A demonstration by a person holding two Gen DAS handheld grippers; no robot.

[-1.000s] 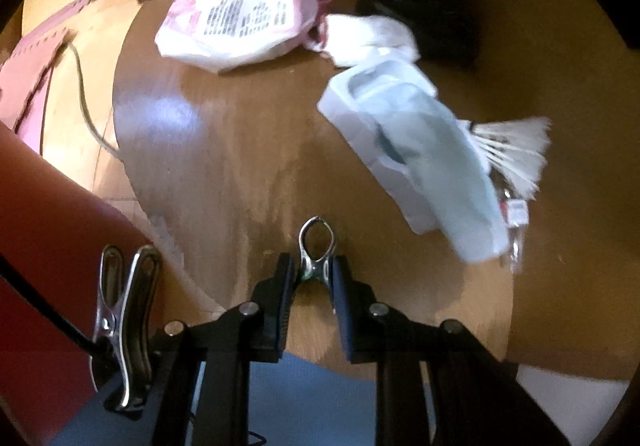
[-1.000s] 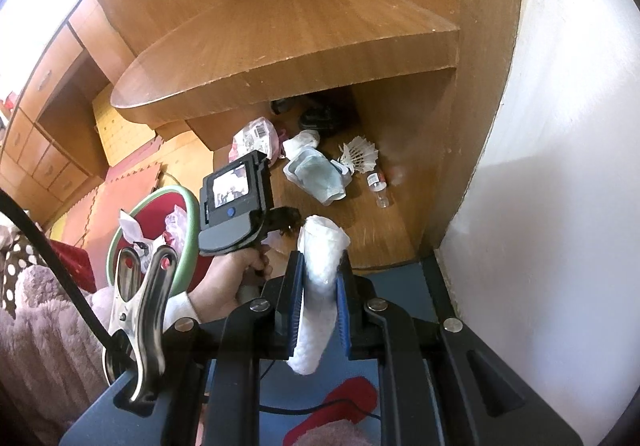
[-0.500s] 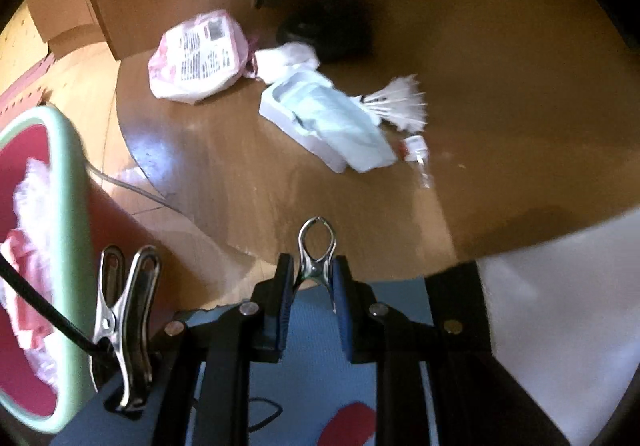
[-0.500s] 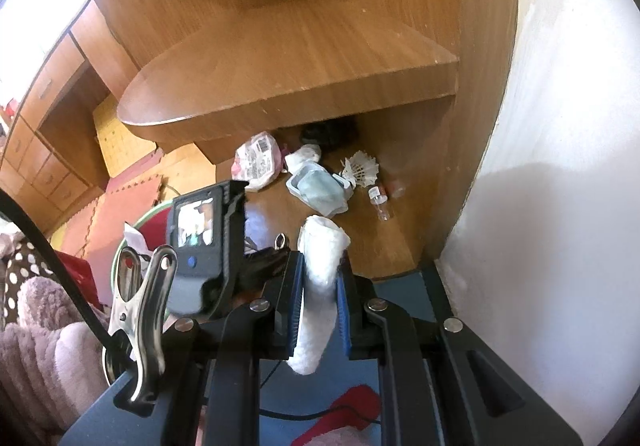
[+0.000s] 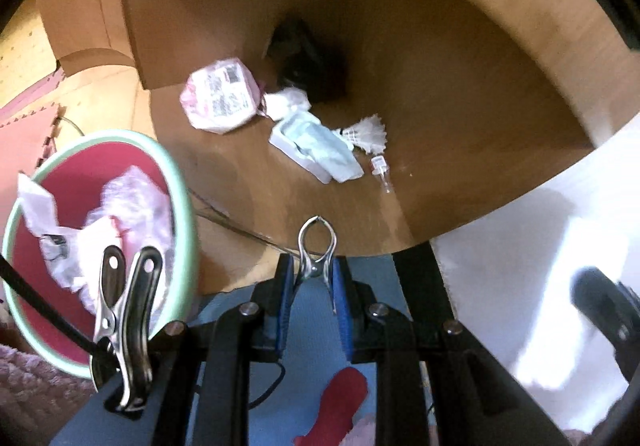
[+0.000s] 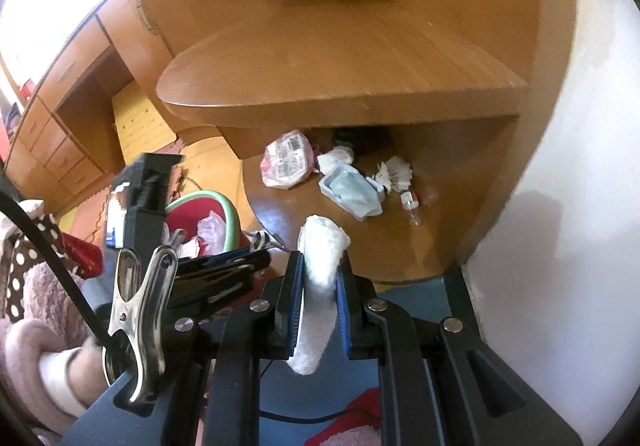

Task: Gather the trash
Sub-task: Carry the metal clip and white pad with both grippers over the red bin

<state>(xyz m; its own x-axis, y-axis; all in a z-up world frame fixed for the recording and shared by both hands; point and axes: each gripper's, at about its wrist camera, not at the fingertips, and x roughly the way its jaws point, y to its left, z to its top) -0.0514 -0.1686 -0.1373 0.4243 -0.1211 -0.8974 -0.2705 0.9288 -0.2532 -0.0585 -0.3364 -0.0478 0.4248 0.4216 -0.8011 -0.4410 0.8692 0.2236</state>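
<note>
Holding a rolled white tissue [image 6: 322, 278] upright between its blue pads, the right tool [image 6: 319, 292] pinches it about mid-length, so the roll's long axis runs along the fingers, top end above them and bottom end hanging below. The left tool [image 5: 312, 288] is pinched on a small metal clip [image 5: 317, 252], whose looped end sticks out forward. What matters next is the way to the bin [image 5: 182, 205]: the green-rimmed, red-lined bin stands on the floor to the left of both tools, already holding crumpled wrappers. In the right wrist view it lies left of and beyond the tissue, partly hidden behind the left tool's body, so the left hand looks nearer to it. Judging from this, the clip probably goes in first and the tissue must cross leftward. Remaining trash sits well ahead on the low wooden shelf [image 6: 400, 246]: a pink-white packet [image 6: 286, 159], a pale blue mask [image 6: 354, 193], a shuttlecock [image 6: 396, 171].
</note>
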